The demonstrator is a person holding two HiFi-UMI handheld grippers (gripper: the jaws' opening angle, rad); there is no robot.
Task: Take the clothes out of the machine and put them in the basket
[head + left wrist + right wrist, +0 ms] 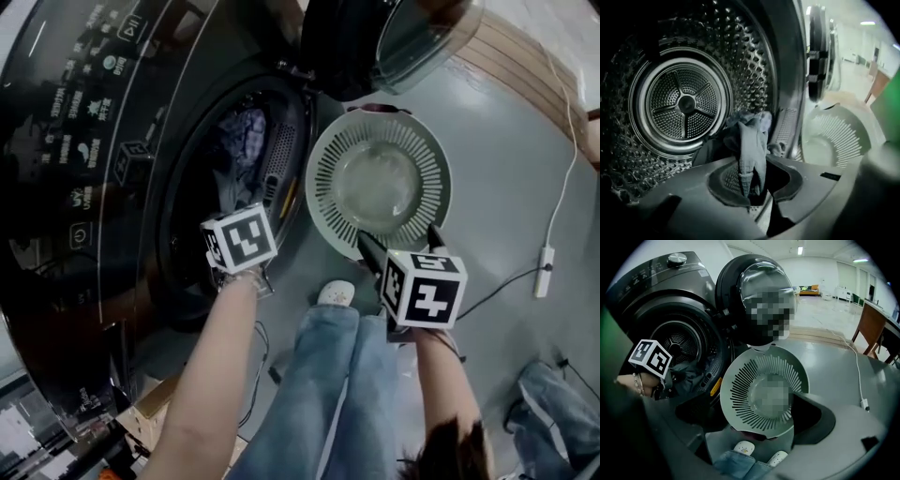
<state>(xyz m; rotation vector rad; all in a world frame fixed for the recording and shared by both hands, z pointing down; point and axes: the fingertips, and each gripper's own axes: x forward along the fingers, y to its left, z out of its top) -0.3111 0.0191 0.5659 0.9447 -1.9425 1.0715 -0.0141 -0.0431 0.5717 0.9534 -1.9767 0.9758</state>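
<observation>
- Head view: crumpled clothes sat inside the machine, round slotted plastic basket just beside it.
- Left gripper view: left gripper was pinched tight on soft grey cloth, dimpled steel drum behind.
- Right gripper view: right gripper gaped wide, holding nothing.

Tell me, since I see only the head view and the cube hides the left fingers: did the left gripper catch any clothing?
Observer: Yes. In its own view the left gripper is shut on a grey garment.
Operator: Is there more in the drum?
Observer: Dark cloth lies under that garment, low in the drum.
Operator: And the right gripper?
Observer: The right gripper is open, with nothing between its fingers. The basket lies beyond them.
</observation>
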